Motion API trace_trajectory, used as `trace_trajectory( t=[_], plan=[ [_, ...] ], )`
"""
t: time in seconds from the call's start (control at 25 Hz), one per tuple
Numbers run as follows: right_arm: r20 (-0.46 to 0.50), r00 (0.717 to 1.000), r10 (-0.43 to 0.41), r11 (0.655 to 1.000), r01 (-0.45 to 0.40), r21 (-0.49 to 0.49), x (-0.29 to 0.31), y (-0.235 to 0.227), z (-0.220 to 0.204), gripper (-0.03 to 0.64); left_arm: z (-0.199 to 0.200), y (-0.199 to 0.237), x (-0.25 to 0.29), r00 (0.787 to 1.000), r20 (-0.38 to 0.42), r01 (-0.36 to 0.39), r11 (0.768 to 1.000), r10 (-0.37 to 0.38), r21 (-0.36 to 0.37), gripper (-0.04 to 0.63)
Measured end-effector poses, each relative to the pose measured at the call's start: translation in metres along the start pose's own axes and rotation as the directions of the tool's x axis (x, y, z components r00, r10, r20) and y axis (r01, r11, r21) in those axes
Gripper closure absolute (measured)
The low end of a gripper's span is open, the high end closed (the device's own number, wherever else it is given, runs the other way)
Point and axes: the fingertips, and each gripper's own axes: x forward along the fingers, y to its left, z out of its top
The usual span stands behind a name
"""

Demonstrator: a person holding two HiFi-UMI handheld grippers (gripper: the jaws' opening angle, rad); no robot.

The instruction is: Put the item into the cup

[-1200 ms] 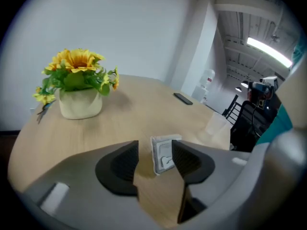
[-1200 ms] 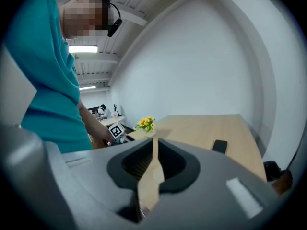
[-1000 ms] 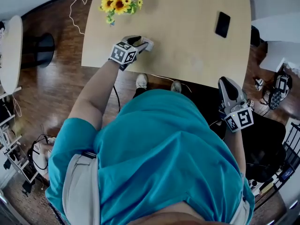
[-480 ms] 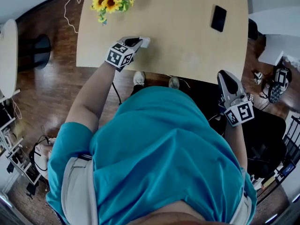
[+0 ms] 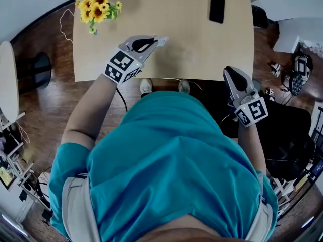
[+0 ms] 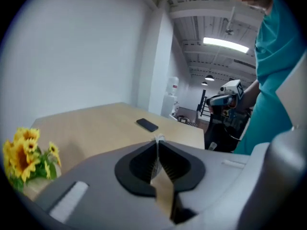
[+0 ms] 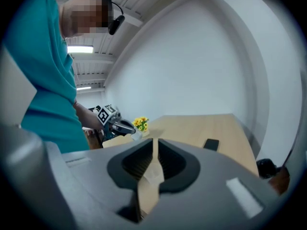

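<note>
My left gripper (image 5: 159,39) hangs above the near left part of the wooden table (image 5: 192,29). Its jaws have just been closing and now pinch a small thin white item (image 5: 163,38) at their tips. In the left gripper view the item (image 6: 158,139) pokes out as a pale sliver between the nearly touching pads. The right gripper view shows that gripper (image 7: 125,127) from the side, in the air with the item (image 7: 135,136) at its tip. My right gripper (image 5: 228,70) is held off the table's near right edge, shut and empty. No cup shows in any view.
A bunch of yellow sunflowers (image 5: 96,9) stands at the table's far left corner. A black phone (image 5: 217,9) lies at the far right. Dark wooden floor, cables and a black chair (image 5: 287,140) surround the table.
The left gripper has closed on the white item and lifted it off the table, away from the sunflowers. The right gripper has stayed where it was.
</note>
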Motion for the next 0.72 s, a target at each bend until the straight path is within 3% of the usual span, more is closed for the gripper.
trace_trajectory(
  t=[0.16,0.32,0.48,0.72],
  plan=[
    [0.018,1.000,-0.015,1.000,0.015,0.014,-0.011,-0.005,-0.005,0.591,0.031,-0.051,0.029,0.994,-0.068,0.100,0.979,-0.090,0.179,0.574],
    [0.031,0.999,-0.032,0.999,0.031,0.030,-0.023,-0.010,-0.011,0.591,0.018,-0.086,0.063,0.975,-0.189,0.169,0.942,-0.116,0.291,0.574],
    [0.038,0.998,-0.055,0.997,0.053,0.049,-0.037,-0.016,-0.018,0.591,0.000,-0.106,0.091,0.945,-0.308,0.230,0.892,-0.109,0.390,0.574],
    [0.041,0.995,-0.086,0.994,0.083,0.070,-0.056,-0.021,-0.029,0.591,-0.035,-0.115,0.124,0.887,-0.458,0.297,0.826,-0.053,0.480,0.574]
  ],
)
